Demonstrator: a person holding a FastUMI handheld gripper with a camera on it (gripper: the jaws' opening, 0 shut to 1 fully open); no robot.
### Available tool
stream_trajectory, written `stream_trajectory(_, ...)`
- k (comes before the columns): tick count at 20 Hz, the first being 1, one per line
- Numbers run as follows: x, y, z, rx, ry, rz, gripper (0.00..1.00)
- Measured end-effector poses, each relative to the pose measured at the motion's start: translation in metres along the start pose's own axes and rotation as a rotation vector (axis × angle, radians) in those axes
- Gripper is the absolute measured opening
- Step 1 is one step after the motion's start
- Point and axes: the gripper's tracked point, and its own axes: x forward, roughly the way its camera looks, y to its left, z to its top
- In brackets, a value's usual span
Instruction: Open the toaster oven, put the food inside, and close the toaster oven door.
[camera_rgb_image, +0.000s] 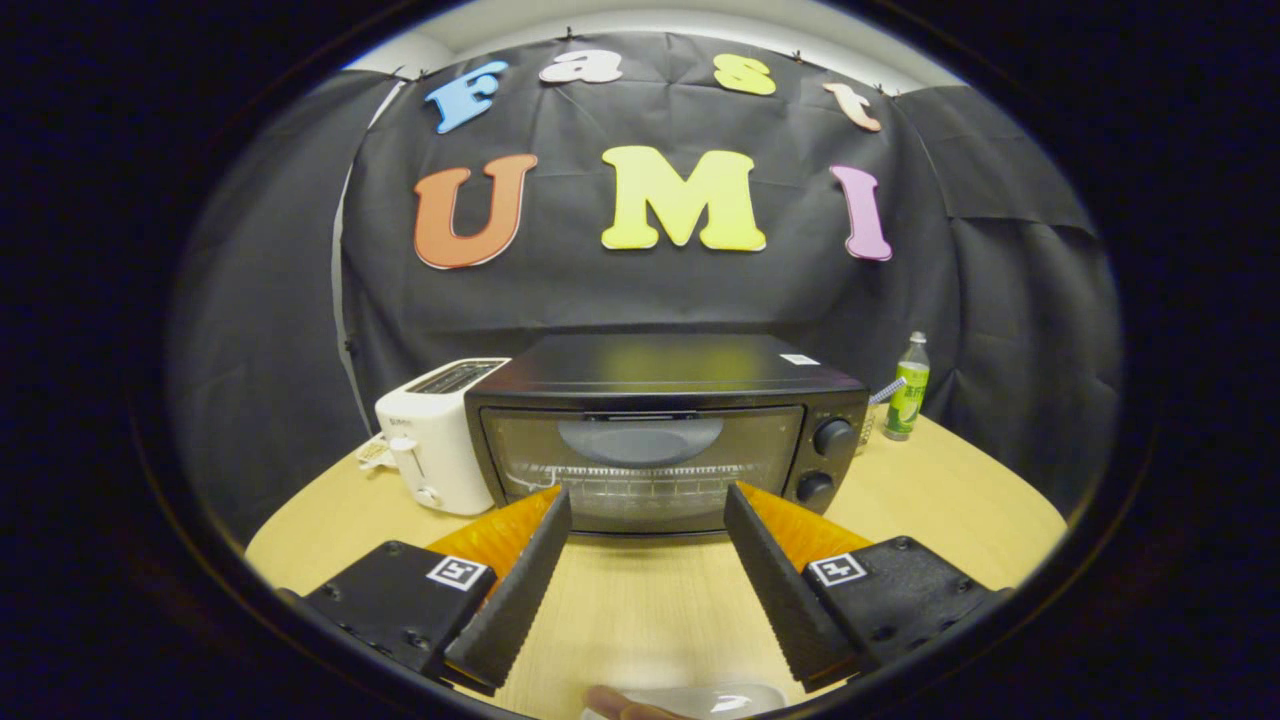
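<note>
Two fingers of the tongs (648, 510) gape wide, empty, just short of the shut toaster oven (665, 430) on the desk (640, 600); missing its handle could shove it back.

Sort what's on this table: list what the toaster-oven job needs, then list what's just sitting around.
Needed for the job:
- toaster oven, door shut, just beyond the fingers
- gripper, open, holding nothing

Just sitting around:
- white toaster, left of the oven
- green bottle, right of the oven
</note>
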Motion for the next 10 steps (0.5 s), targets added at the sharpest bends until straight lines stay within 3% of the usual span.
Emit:
stream_trajectory(5,-0.034,-0.009,0.024,-0.011,-0.021,-0.015,1.00)
stream_trajectory(10,-0.098,-0.016,0.069,0.019,-0.083,-0.045,1.00)
